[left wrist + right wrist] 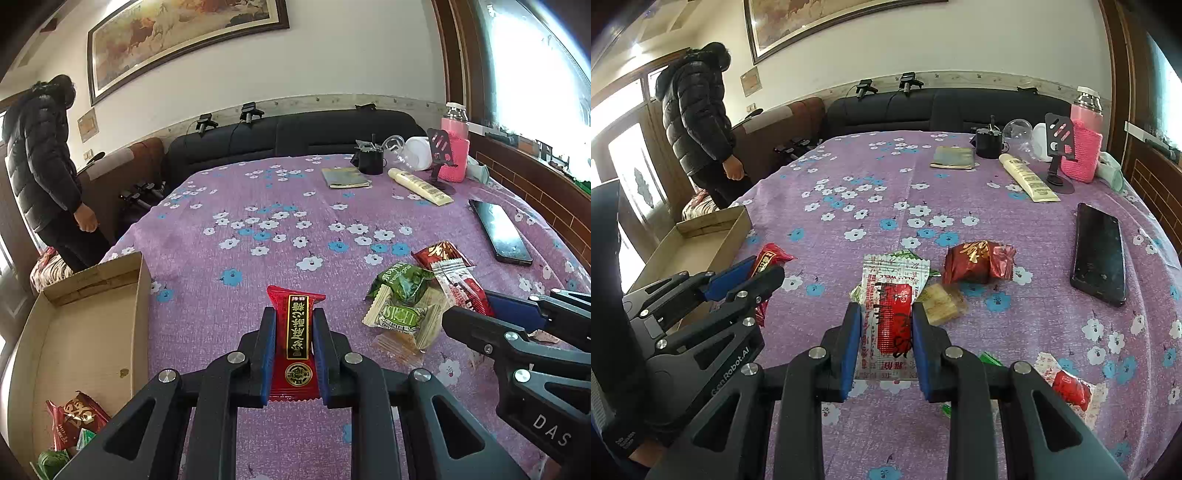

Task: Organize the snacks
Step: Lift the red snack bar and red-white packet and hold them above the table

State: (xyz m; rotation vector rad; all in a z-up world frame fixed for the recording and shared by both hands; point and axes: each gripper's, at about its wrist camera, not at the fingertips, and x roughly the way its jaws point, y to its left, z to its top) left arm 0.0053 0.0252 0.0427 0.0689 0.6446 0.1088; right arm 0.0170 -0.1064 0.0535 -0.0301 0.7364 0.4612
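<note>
Left wrist view: left gripper (294, 334) clamped on a red packet (295, 343), held above the table (258, 206) near its left edge, just right of the box (138, 295); two snacks (75, 417) in the box's near corner. Loose pile (410, 299) toward the right edge. Right wrist view: right gripper (886, 334) closed on a white-red sachet (892, 306), above the pile; phone (1099, 253) by the right edge.

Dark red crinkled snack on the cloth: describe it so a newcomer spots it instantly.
Start at the purple flowered tablecloth and find the black phone lying flat near its right edge. Just left of the phone sits the dark red snack pack, apart from the heap. It alone is puffy, crinkled foil with gold lettering; its neighbours are flat green, white or clear wrappers.
</note>
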